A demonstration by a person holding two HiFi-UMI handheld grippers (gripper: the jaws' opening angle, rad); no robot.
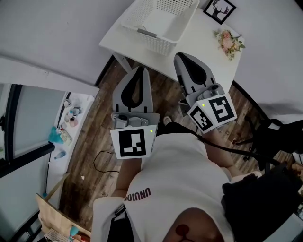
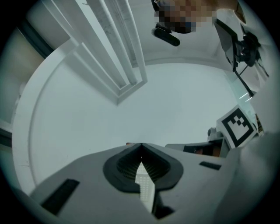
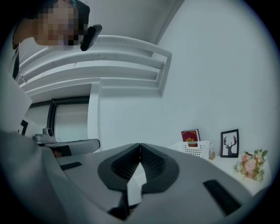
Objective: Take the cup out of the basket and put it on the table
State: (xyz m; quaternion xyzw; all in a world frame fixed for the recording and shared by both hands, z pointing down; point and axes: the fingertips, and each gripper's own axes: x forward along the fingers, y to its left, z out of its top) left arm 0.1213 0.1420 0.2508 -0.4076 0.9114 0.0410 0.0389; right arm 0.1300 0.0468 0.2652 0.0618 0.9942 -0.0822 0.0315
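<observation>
White basket [image 1: 158, 26] sits untouched on the surface [image 1: 206, 49]; left claw [image 1: 140, 71] and right claw [image 1: 182, 56] are both closed and empty, so I'd guess reaching in's next.

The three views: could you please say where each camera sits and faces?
Head view: on the person's head, steeply down at the basket on the table; left gripper, right gripper and shirt show.
Left gripper view: on that gripper, tilted up at white beams; shut jaws and the other's marker cube show.
Right gripper view: on that gripper, facing the wall; shut jaws show.
Head and right gripper views share the basket, picture frame and flowers.
</observation>
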